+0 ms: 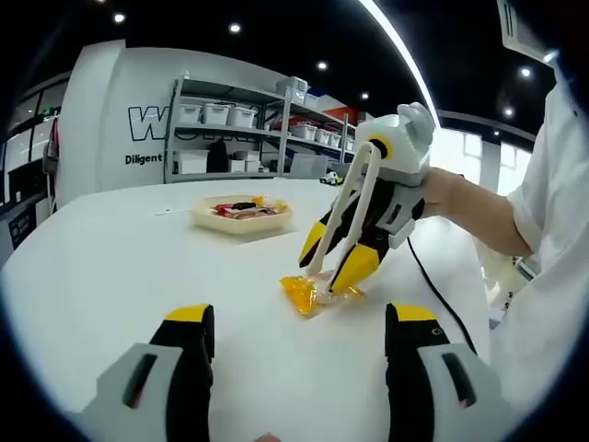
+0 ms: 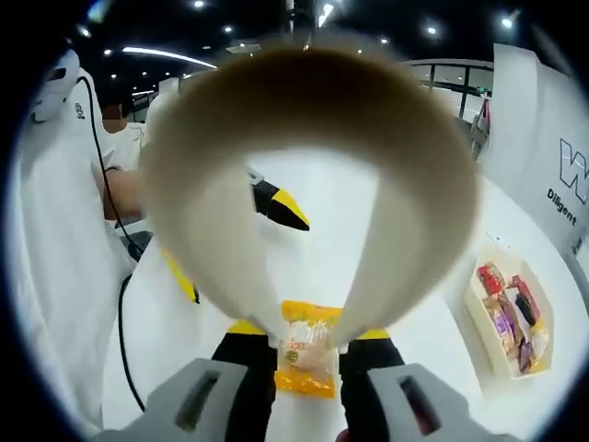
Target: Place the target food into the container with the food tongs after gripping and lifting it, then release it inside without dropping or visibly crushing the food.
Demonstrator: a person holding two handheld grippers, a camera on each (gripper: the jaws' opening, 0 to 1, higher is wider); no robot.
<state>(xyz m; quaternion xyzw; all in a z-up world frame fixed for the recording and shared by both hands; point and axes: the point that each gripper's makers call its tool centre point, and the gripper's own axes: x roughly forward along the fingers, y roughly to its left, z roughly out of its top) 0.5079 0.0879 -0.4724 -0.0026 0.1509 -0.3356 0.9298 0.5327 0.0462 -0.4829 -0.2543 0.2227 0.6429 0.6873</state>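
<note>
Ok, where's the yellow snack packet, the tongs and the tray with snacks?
yellow snack packet [image 2: 306, 353], right gripper view, its clear middle.
tongs [image 1: 357, 198], left gripper view, the cream arm.
tray [image 1: 241, 224], left gripper view, its front wall.

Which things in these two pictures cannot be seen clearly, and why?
- Snack packet, right gripper view: the tongs cover its sides; print too small to read.
- Container, left gripper view: contents too small to identify.
- Container, right gripper view: near the dark rim, items distorted.

Bare table [image 1: 120, 276] lies open between food packet [image 1: 317, 293] and container [image 1: 241, 217].
</note>
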